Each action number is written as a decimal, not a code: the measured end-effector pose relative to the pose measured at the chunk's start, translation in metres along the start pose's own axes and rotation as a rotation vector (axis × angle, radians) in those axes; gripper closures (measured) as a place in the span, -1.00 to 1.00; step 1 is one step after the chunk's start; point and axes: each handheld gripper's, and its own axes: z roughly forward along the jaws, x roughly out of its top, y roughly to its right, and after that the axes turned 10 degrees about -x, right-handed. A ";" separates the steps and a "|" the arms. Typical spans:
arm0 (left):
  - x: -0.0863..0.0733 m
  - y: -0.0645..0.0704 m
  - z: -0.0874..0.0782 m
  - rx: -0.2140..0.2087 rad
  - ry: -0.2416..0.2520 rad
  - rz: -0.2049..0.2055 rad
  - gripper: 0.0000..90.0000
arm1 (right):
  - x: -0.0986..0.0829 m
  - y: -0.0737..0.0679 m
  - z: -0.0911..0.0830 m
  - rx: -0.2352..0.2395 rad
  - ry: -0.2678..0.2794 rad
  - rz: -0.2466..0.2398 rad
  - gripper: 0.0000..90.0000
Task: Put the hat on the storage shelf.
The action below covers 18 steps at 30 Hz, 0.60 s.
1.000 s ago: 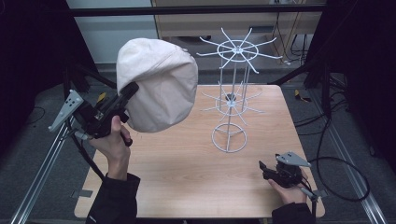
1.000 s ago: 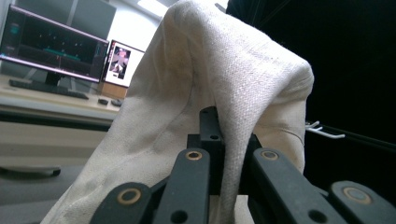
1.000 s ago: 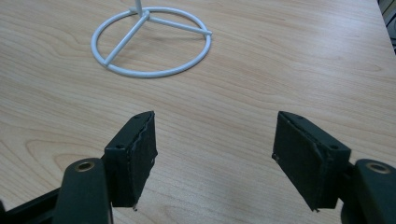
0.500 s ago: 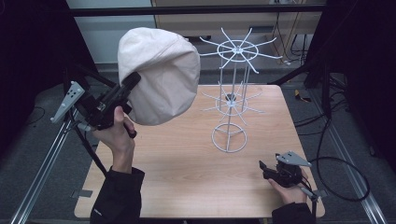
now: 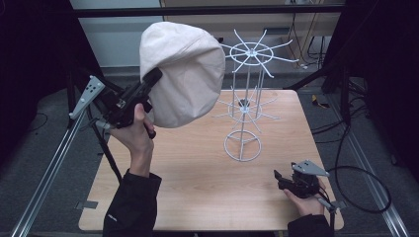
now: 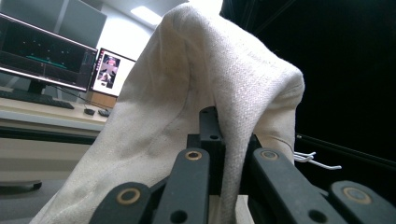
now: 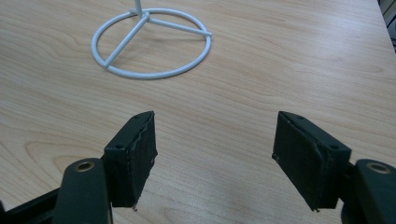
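Observation:
A cream cloth hat [image 5: 183,74] hangs in the air left of a white wire rack [image 5: 245,98], held high by my left gripper [image 5: 148,81], which is shut on its edge. In the left gripper view the hat's fabric [image 6: 196,93] drapes over and between the black jaws, and a few white rack prongs [image 6: 317,161] show at the right. My right gripper [image 5: 277,177] rests low on the wooden table [image 5: 197,168] near the front right corner. It stands open [image 7: 215,156] with nothing between its pads, facing the rack's ring base [image 7: 152,44].
The rack has two tiers of radiating prongs, the top ring [image 5: 252,52] close to the hat's right side. Metal rails [image 5: 54,158] run along both sides of the table. A black cable [image 5: 360,187] loops off to the right. Monitors [image 6: 46,56] stand behind.
My left gripper has lifted the hat higher and carried it right, toward the rack's top tier. The right gripper has stayed put.

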 end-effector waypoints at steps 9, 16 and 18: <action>-0.010 -0.001 0.013 -0.009 -0.028 -0.013 0.94 | 0.000 0.000 0.000 0.001 -0.001 -0.002 -0.33; -0.021 -0.003 0.017 -0.013 -0.056 -0.027 0.94 | 0.000 0.000 0.000 0.001 -0.002 -0.005 -0.33; -0.024 -0.005 0.017 -0.010 -0.064 -0.029 0.94 | 0.000 0.000 0.000 0.002 -0.002 -0.006 -0.33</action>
